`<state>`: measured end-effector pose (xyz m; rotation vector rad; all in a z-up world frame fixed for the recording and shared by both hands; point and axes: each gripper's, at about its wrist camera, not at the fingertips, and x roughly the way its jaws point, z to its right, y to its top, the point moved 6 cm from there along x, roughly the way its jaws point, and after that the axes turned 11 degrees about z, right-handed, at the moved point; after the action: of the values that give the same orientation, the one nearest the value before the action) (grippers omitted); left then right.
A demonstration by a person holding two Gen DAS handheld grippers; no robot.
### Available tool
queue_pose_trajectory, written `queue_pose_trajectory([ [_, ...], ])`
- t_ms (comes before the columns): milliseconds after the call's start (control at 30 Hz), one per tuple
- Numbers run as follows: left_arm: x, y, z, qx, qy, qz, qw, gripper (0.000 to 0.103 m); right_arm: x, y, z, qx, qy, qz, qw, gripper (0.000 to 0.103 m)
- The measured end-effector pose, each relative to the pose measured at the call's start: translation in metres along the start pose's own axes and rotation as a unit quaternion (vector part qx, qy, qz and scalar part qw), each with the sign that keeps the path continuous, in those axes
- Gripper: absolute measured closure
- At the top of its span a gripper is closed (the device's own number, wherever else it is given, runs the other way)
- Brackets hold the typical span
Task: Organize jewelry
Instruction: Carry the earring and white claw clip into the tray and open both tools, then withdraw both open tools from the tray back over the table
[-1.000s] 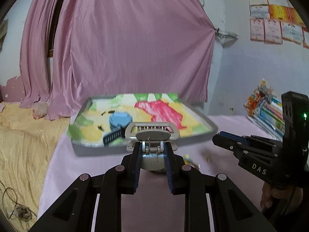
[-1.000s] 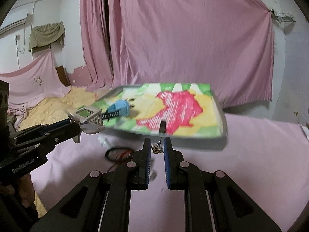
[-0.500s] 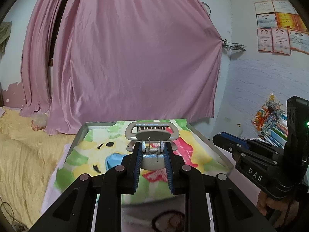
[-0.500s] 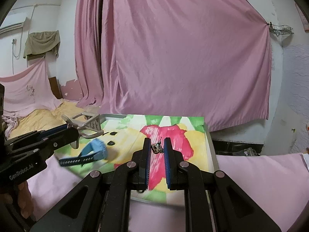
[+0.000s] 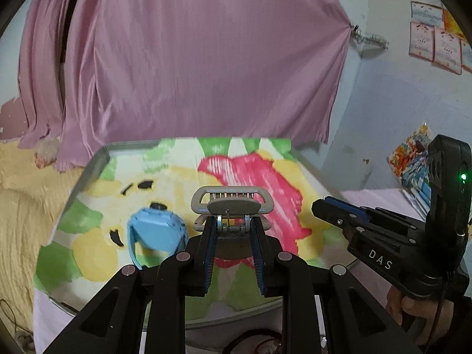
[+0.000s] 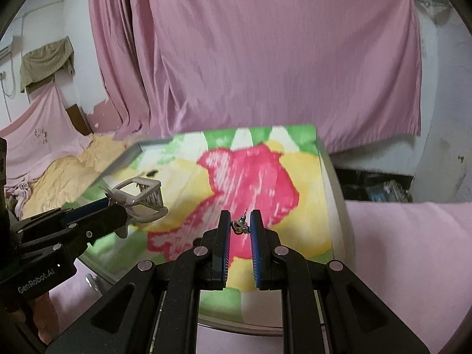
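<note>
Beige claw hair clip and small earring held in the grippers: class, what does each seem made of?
Beige claw hair clip: probably matte moulded plastic, uniform colour, with a bare metal spring. Small earring: seemingly metal, judging by its glints, though too small for certainty.

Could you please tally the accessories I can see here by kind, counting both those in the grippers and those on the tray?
Hair claw clips: 2, a beige plastic claw clip in the left gripper and a light blue plastic claw clip on the colourful tray.
Earrings: 1, a small metal earring in the right gripper.
Total: 3
</note>
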<state>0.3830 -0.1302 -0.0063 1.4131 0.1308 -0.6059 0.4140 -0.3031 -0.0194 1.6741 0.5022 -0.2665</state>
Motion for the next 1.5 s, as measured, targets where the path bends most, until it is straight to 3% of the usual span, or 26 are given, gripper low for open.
queue_pose_trajectory([
  [333,0.018,-0.018,-0.006,-0.012,0.007,-0.07,0.9975,0.082,0.023,-0.018,0.0,0.0,0.003,-0.057,0.998,0.091],
  [633,0.021,-0.023,-0.007,-0.017,0.004,-0.087,0.9961,0.081,0.032,-0.026,0.001,0.008,0.004,-0.09,0.996,0.091],
  [833,0.021,-0.026,-0.008,-0.014,0.009,-0.093,0.9955,0.081,0.031,-0.027,0.001,0.014,0.009,-0.09,0.996,0.089],
  [933,0.019,-0.026,-0.009,-0.014,0.011,-0.093,0.9955,0.079,0.028,-0.027,0.001,0.013,0.007,-0.085,0.996,0.085],
  [1067,0.01,-0.024,-0.01,-0.02,0.007,-0.079,0.9967,0.064,0.018,-0.022,0.001,0.013,0.003,-0.064,0.998,0.066],
  [1133,0.005,-0.023,-0.011,-0.023,0.008,-0.068,0.9974,0.054,0.013,-0.018,0.001,0.01,0.0,-0.053,0.999,0.065],
  [1333,-0.013,-0.016,-0.015,-0.024,0.023,-0.04,0.9987,0.052,-0.006,-0.008,0.003,0.012,-0.006,-0.013,1.0,0.064],
  [1500,-0.035,-0.01,-0.021,-0.028,0.037,0.001,0.9989,0.039,-0.03,-0.001,0.004,0.018,-0.009,0.031,0.999,0.053],
])
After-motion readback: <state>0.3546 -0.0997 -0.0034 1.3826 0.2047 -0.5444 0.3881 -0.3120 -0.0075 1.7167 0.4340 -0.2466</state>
